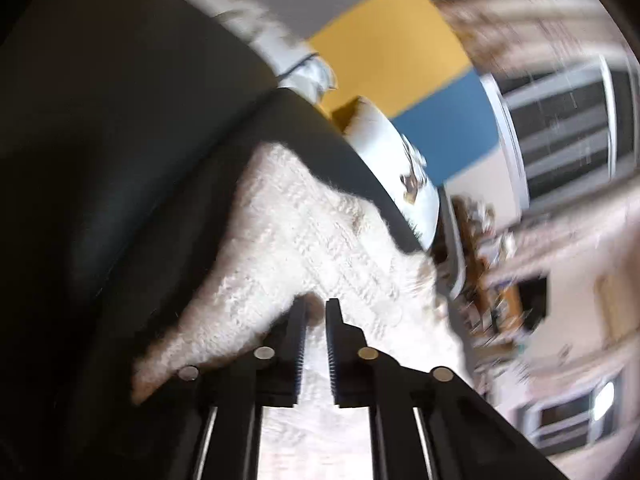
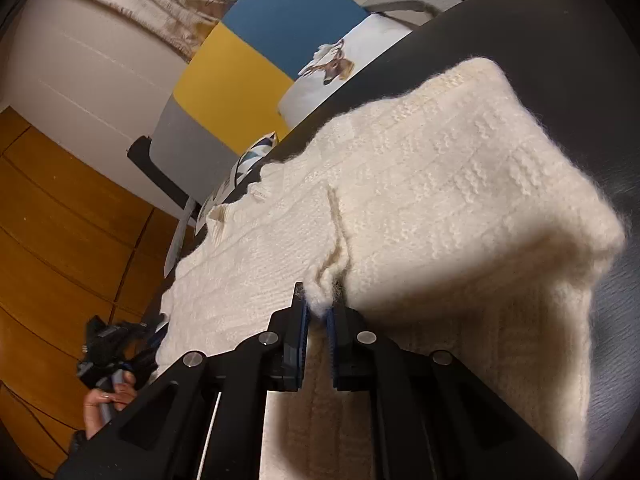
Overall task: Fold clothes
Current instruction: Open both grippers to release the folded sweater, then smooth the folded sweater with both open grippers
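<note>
A cream knitted sweater (image 2: 440,184) lies spread on a black surface (image 2: 540,40). Its right side is folded over into a raised hump. My right gripper (image 2: 319,308) is shut on a pinched ridge of the knit at the near edge. At the lower left of the right wrist view, a hand (image 2: 108,400) holds my left gripper (image 2: 150,340) at the sweater's left edge. The left wrist view is blurred. There the left gripper (image 1: 316,310) has its fingers almost together at the sweater (image 1: 312,232) edge, with a fold of knit between the tips.
A white cushion with a deer print (image 2: 332,68) lies at the far edge of the black surface, beside a blue, yellow and grey colour-block panel (image 2: 240,76). Wooden flooring (image 2: 60,240) is on the left. A window (image 1: 568,136) shows in the left wrist view.
</note>
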A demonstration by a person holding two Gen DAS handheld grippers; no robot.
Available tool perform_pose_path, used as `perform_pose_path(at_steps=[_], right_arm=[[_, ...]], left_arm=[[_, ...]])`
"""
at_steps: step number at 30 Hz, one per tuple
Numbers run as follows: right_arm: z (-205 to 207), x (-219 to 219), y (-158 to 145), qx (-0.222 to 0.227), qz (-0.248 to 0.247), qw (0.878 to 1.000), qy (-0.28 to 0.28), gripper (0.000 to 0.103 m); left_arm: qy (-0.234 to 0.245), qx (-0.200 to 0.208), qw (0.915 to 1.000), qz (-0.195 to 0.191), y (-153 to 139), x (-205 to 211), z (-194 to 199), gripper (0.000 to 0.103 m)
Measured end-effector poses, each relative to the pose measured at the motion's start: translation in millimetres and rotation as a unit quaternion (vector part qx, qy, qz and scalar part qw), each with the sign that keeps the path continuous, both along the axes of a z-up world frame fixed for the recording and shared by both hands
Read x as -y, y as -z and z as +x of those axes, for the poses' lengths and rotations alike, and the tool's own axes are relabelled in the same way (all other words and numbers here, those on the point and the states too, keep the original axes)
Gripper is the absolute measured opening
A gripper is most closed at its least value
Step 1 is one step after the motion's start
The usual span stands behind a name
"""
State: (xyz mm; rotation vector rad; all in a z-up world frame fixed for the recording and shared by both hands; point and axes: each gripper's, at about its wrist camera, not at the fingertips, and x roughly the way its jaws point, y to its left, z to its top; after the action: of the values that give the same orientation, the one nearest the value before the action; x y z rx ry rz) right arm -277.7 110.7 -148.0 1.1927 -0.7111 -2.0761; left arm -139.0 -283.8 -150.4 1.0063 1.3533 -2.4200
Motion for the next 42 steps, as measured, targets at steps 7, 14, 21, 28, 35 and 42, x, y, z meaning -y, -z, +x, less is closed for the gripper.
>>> perform_pose_path(at_steps=[7, 14, 21, 28, 35, 42], right_arm=[[9, -29, -7, 0.01, -0.027, 0.999, -0.018, 0.023], [6, -48, -52, -0.062, 0.035, 0.997, -0.036, 0.043], [-30, -1, -42, -0.055, 0.106, 0.987, -0.108, 0.043], [-39, 11, -25, -0.042, 0.1, 0.986, -0.126, 0.043], [-30, 28, -35, -0.064, 0.185, 0.974, -0.116, 0.011], [-13, 40, -92, -0.168, 0.236, 0.951, -0.107, 0.007]], left_arm=[[-0.006, -0.003, 1.0, -0.007, -14, -2, 12, 0.016], [0.031, -0.025, 0.9948, -0.094, -44, -22, 3, 0.022], [0.063, 0.006, 0.9852, -0.159, -38, -38, -3, 0.023], [0.084, 0.01, 0.9818, -0.17, -32, -41, -6, 0.022], [0.082, 0.001, 0.984, -0.158, -29, -38, -6, 0.022], [0.081, -0.007, 0.9829, -0.165, -36, -39, 4, 0.025]])
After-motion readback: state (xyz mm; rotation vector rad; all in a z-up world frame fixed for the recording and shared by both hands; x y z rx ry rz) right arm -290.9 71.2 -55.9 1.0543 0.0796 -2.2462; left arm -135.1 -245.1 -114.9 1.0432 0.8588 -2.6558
